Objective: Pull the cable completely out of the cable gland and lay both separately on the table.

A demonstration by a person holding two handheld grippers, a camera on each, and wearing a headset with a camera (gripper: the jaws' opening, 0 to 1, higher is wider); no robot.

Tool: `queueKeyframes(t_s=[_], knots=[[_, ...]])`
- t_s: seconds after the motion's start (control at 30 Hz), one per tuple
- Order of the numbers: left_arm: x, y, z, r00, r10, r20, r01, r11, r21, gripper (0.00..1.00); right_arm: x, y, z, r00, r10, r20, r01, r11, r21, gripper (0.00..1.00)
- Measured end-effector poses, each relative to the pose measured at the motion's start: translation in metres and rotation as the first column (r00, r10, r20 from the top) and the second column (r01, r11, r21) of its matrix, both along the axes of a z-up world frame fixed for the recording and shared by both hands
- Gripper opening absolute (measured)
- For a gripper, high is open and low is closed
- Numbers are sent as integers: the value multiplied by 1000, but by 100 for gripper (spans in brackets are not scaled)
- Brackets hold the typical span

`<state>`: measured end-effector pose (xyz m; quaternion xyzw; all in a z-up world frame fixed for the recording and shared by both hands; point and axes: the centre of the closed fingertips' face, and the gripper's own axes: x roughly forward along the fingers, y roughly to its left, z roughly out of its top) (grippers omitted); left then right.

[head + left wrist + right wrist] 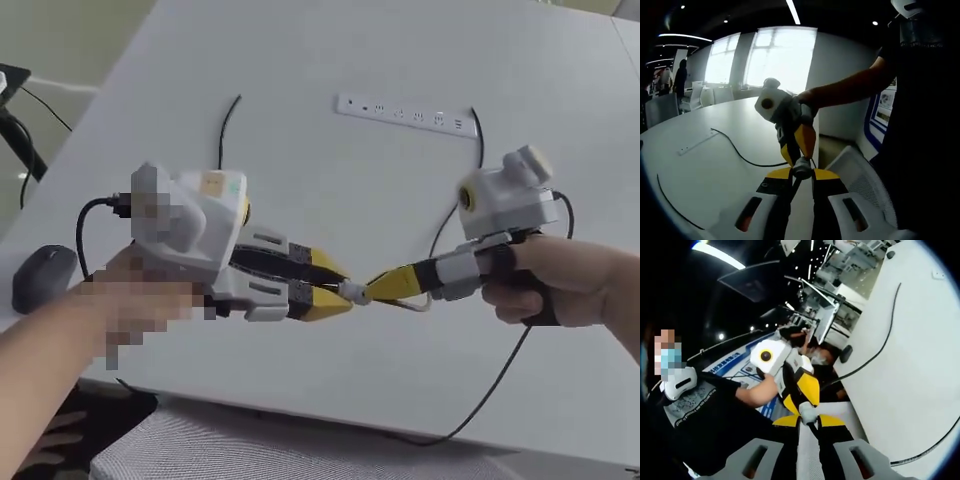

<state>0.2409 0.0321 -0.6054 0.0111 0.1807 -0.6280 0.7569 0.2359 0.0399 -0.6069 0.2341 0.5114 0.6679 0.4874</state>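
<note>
Just above the near edge of the white surface (pixel 300 170), the two grippers meet tip to tip, and the cable gland (pixel 353 292) sits right between them, off the surface. The left gripper (pixel 335 290), held in the left hand (pixel 130 290), comes in from the left. Its yellow-tipped jaws are drawn narrow and pinch the small pale gland at their very ends. In the left gripper view the gland (pixel 801 167) shows as a greyish knob lodged between the two yellow tips.

The right gripper (pixel 378 290), held in the right hand (pixel 560 285), points in from the other side. Its jaws are also closed down to a narrow gap just beside the gland. They appear to clamp the cable (pixel 420 304), a pale line that leaves the gland and curves under the right gripper's jaws. The exact spot of that grip is too small to make out. In the right gripper view the gland (pixel 807 412) lies at the mouth of that gripper's own jaws, with the left gripper's yellow tips touching it from the far side.

Farther back on the surface lie a white power strip (pixel 405 115) and a thin black cord (pixel 228 130). A grey mouse (pixel 42 278) rests near the left edge.
</note>
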Motion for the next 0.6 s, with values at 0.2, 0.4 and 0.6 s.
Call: queueKeyframes(t_s=[0.2,0.4,0.6], knots=[[-3,-1,0,1000,-6,3,5,1000,6,15,-4,-1,0,1000,25,-6,-25,1000,-6,9],[-4,-2,0,1000,3,-17,-3,1000,1,15,-7,-3,3,994,44,95,-45,999,1,9],[-2,-1,0,999,12,-30,-12,1000,-2,15,-5,-3,2,966,43,254,-43,999,-6,8]])
